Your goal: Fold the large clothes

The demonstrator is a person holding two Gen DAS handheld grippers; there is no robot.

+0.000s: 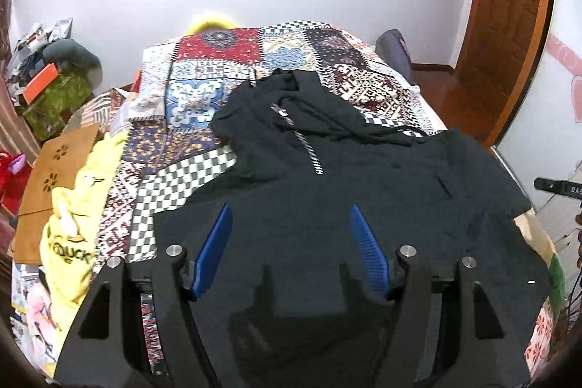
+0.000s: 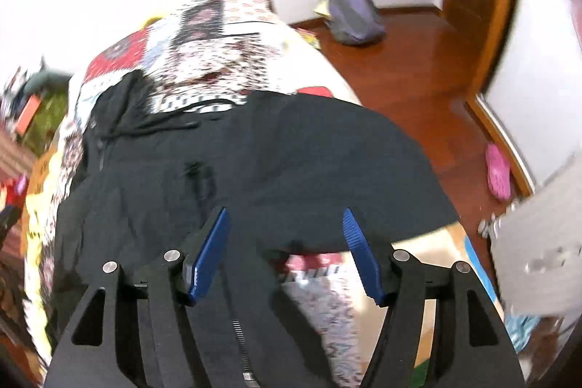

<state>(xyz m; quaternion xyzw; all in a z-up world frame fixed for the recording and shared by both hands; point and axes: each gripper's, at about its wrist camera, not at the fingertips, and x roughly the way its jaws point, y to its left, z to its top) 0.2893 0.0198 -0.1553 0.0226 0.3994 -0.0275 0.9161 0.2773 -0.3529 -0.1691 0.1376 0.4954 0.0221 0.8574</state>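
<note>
Spread left claw (image 1: 291, 217) above hoodie (image 1: 363, 188)

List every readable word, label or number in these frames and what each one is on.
"DUCK": black letters on the yellow garment; the first letter is creased and uncertain.
"DAS": white letters on a black bar at the frame's right edge, cut off.
The right wrist view is blurred; nothing is legible there.
The black hoodie shows no readable text.
</note>
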